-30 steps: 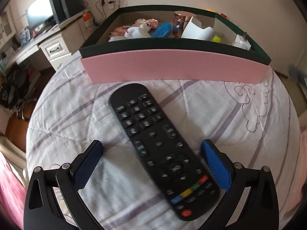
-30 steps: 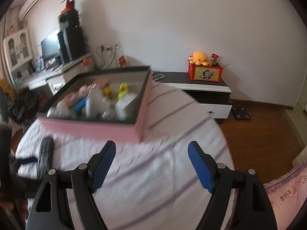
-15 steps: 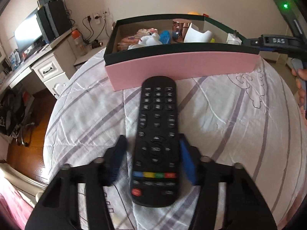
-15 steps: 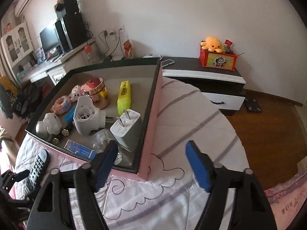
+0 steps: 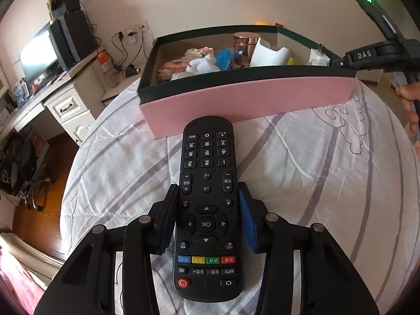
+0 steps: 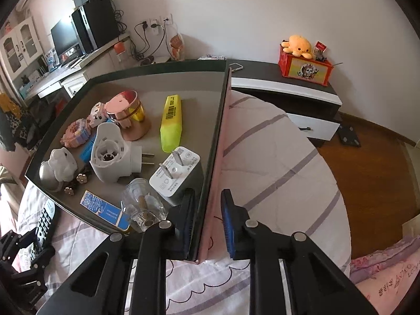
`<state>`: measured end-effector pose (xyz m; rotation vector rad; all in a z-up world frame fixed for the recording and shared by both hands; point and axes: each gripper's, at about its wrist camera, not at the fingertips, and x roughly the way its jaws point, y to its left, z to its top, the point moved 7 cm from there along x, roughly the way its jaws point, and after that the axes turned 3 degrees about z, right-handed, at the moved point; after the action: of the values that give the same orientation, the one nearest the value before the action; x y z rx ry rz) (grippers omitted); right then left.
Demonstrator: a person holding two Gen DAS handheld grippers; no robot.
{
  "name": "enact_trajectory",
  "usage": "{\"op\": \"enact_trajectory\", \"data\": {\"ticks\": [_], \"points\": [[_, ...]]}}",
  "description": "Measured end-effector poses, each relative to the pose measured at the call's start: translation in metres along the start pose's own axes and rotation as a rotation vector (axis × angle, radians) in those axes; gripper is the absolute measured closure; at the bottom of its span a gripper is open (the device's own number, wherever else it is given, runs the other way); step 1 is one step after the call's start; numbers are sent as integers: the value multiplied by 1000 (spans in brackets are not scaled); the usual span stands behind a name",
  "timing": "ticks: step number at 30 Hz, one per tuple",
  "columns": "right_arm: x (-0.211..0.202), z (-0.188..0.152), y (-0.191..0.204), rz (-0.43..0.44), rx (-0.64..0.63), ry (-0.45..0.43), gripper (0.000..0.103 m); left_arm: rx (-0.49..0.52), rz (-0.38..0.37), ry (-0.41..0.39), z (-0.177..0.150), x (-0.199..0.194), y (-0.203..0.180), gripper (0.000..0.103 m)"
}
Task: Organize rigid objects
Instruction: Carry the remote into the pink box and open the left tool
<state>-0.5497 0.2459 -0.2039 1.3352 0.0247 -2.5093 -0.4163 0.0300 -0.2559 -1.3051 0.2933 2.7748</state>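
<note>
A black remote (image 5: 207,173) lies on the striped bedspread, its far end touching the pink wall of an open box (image 5: 249,97). My left gripper (image 5: 208,187) is closing, and its blue pads press both long sides of the remote at mid-length. My right gripper (image 6: 208,193) straddles the box's right wall (image 6: 218,136) near the front corner. Its jaws are closing, one pad inside and one outside against the wall. The box holds a white charger (image 6: 176,176), a white plug-in device (image 6: 110,155), a yellow highlighter (image 6: 172,120) and other small items.
A rose-gold jar (image 6: 126,110), a glass jar (image 6: 143,207) and a white figurine (image 6: 61,164) crowd the box's left half. A dark cabinet (image 6: 288,78) stands beyond the bed, with wooden floor (image 6: 380,170) to the right. A person's hand (image 5: 409,99) holds the right gripper.
My left jaws came together onto the remote, which now lies straight between them. My right gripper travelled to the box's corner, and its jaws narrowed around the wall.
</note>
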Motion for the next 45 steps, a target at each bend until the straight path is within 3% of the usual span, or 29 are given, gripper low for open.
{"op": "enact_trajectory", "data": {"ticks": [8, 21, 32, 45], "points": [[-2, 1, 4, -13, -14, 2, 89, -63, 16, -29, 0, -22, 33, 59], [-2, 2, 4, -10, -15, 11, 90, -52, 64, -81, 23, -46, 64, 59], [-1, 2, 5, -13, -19, 19, 89, 16, 132, -111, 66, -49, 68, 59], [1, 1, 6, -9, -38, 25, 89, 97, 78, -114, 111, -28, 43, 59]]}}
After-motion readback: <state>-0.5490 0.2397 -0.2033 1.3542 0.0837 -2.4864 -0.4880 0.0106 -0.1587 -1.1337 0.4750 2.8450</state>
